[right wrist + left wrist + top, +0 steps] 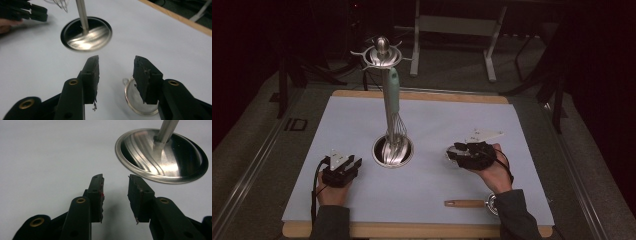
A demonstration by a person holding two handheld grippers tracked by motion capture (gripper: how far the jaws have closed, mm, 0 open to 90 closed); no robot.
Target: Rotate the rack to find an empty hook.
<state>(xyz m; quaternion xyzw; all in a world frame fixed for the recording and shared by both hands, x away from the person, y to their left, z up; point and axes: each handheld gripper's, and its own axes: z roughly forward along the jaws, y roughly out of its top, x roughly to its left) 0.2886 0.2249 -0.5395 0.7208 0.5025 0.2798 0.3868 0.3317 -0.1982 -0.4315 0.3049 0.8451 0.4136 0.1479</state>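
Small round wire-mesh strainer with a thin metal rim point(132, 100), flat on the pale blue-grey table cover point(437, 120), near the right side of the round dished steel base of the utensil stand point(87, 40). Partly covered in the right gripper view by one black jaw. Directly over it, the right gripper point(116, 60), jaws spread wide, nothing pinched; whether a pad touches the rim cannot be told. Pointed toward the stand base from the right point(457, 151).

On the far side of that base, at its near left, the left gripper point(346, 161), low over the cover, jaws parted with bare cover between them point(116, 177), tips aimed at the base rim and just short of it.

Rising from the base, a slim steel pole topped by a hooked ring, with a wire whisk with a pale green handle point(393, 95) hanging alongside. Nearer the person than the base and to its right, a wooden-handled utensil point(464, 203) lying flat, its metal head at the right sleeve.
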